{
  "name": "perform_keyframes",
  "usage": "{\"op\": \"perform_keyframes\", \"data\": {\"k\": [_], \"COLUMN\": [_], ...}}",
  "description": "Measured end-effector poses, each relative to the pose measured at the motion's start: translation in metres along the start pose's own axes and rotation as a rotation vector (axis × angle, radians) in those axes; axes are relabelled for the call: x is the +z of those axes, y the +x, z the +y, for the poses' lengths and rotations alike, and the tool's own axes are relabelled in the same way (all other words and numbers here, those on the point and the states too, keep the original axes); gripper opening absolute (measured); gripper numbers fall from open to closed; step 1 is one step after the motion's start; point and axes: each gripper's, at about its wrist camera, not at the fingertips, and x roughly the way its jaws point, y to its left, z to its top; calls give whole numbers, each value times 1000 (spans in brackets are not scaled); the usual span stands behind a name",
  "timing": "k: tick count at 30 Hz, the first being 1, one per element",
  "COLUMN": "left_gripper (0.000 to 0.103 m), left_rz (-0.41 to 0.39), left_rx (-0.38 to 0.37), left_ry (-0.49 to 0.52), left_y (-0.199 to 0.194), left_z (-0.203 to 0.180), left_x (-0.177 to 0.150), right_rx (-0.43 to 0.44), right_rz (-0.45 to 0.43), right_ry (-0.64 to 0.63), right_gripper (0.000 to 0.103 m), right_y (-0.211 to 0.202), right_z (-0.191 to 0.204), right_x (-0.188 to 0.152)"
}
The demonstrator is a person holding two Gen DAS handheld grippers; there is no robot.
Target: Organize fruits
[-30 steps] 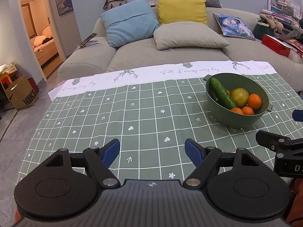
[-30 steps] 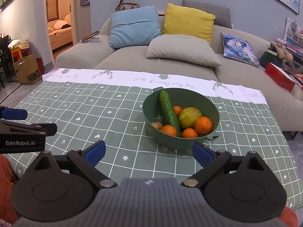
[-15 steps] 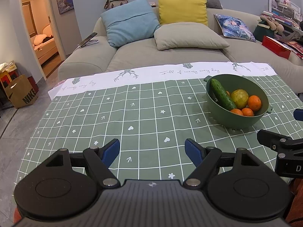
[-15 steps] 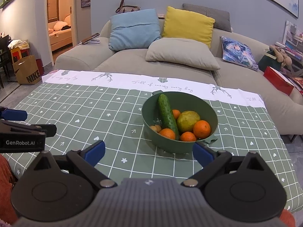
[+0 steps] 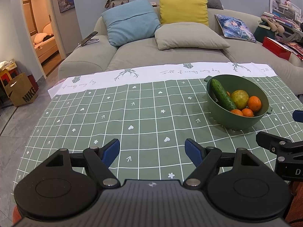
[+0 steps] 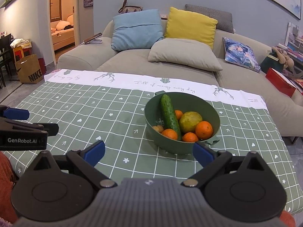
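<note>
Right claw (image 6: 148, 152) backed off from the bowl (image 6: 215, 119) ahead, both claws released; only its view shows longans (image 6: 158, 128).

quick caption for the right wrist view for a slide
Open right gripper faces a green bowl holding a cucumber, oranges and a yellow-green fruit on a checked tablecloth.

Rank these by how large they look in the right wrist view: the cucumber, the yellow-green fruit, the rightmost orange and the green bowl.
1. green bowl
2. cucumber
3. yellow-green fruit
4. rightmost orange

All four sit together, so nearness to the camera hardly skews the order.
</note>
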Motion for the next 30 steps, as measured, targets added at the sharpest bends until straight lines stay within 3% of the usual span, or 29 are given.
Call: {"op": "perform_keyframes", "data": {"k": [30], "left_gripper": [91], "left_rz": [6], "left_rx": [2], "left_ry": [-8], "left_y": [-2], "left_z": [-1], "left_x": [-1], "right_rx": [4], "right_rz": [-2], "right_ry": [-4], "right_gripper": [96], "right_y": [0], "right_z": [0], "right_x": [0]}}
